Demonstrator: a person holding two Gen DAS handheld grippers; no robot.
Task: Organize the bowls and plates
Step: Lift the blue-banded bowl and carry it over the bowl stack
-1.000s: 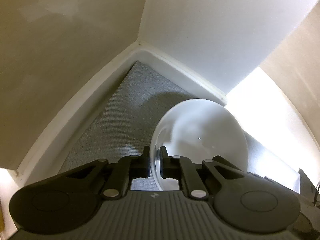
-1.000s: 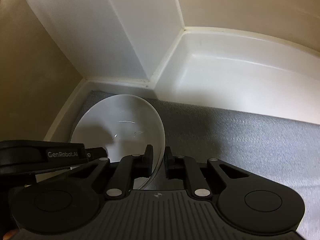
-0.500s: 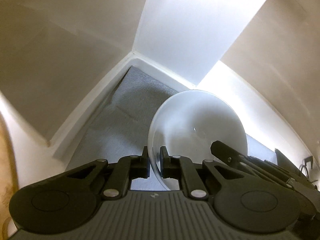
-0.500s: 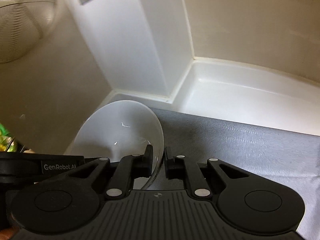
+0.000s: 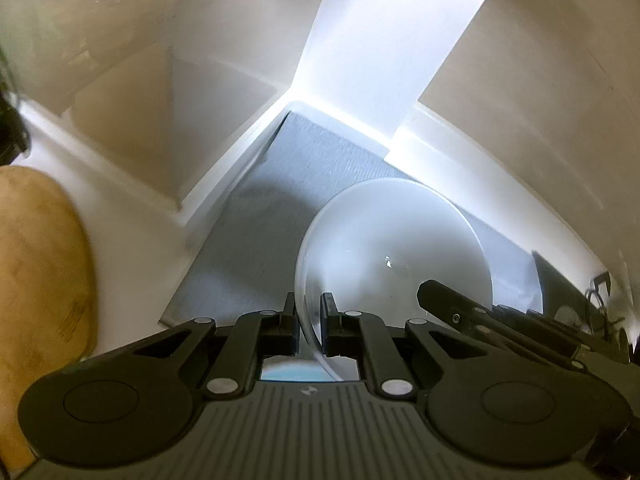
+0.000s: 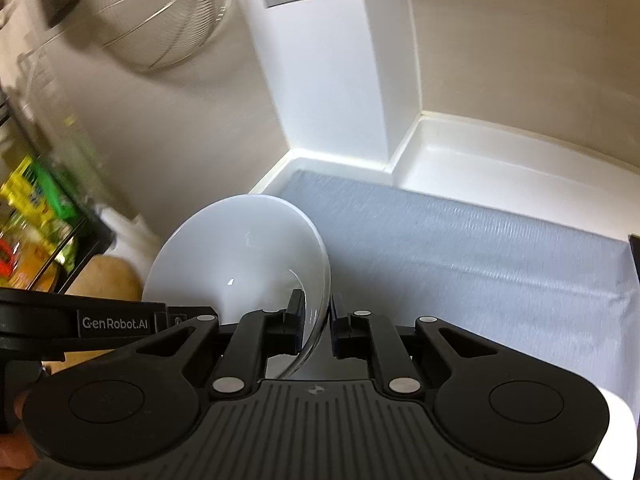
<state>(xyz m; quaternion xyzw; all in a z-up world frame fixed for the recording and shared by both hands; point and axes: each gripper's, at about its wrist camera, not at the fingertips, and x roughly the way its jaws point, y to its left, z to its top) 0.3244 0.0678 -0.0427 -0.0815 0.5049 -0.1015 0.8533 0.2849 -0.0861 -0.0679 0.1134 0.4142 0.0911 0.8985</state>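
White, one bowl (image 5: pixel 394 248) (image 6: pixel 240 256) pinched by two grippers, left (image 5: pixel 309 312) and right (image 6: pixel 317 310).

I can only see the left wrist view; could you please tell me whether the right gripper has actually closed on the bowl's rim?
Observer: Yes. In the right wrist view the right gripper is shut on the bowl, with one finger inside the rim and one outside.
Operator: Thank you. Is there anything on the wall above the bowl?
Observer: A wire mesh strainer shows high against the beige wall. It is somewhat blurred.
Operator: And lower down on that side?
Observer: A black shelf holds colourful packages that are too blurred to identify.
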